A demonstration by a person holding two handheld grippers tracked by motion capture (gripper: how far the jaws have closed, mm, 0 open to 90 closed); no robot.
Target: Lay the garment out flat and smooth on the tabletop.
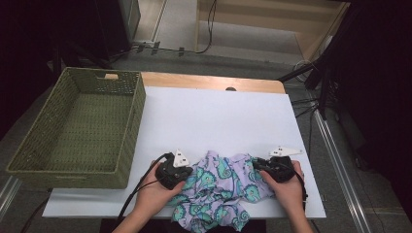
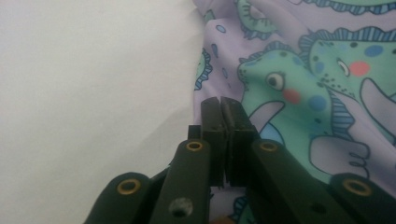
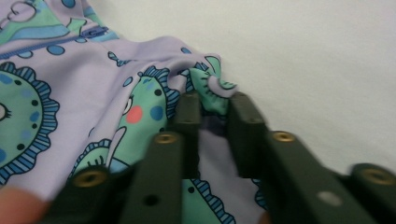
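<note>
A lilac child's garment (image 1: pixel 218 187) printed with green dinosaurs lies crumpled at the near edge of the white tabletop (image 1: pixel 218 116). My left gripper (image 1: pixel 191 171) is at the garment's left edge. In the left gripper view its jaws (image 2: pixel 220 103) are pressed together over the edge of the cloth (image 2: pixel 317 70); I cannot tell whether any cloth is pinched. My right gripper (image 1: pixel 256 165) is at the garment's right edge. In the right gripper view its tips (image 3: pixel 214 105) grip a bunched fold of the garment (image 3: pixel 70 93).
A green woven basket (image 1: pixel 131 126) stands at the table's left side. A wooden strip (image 1: pixel 209 80) runs along the table's far edge. Cables and dark stands lie on the floor beyond and to the right.
</note>
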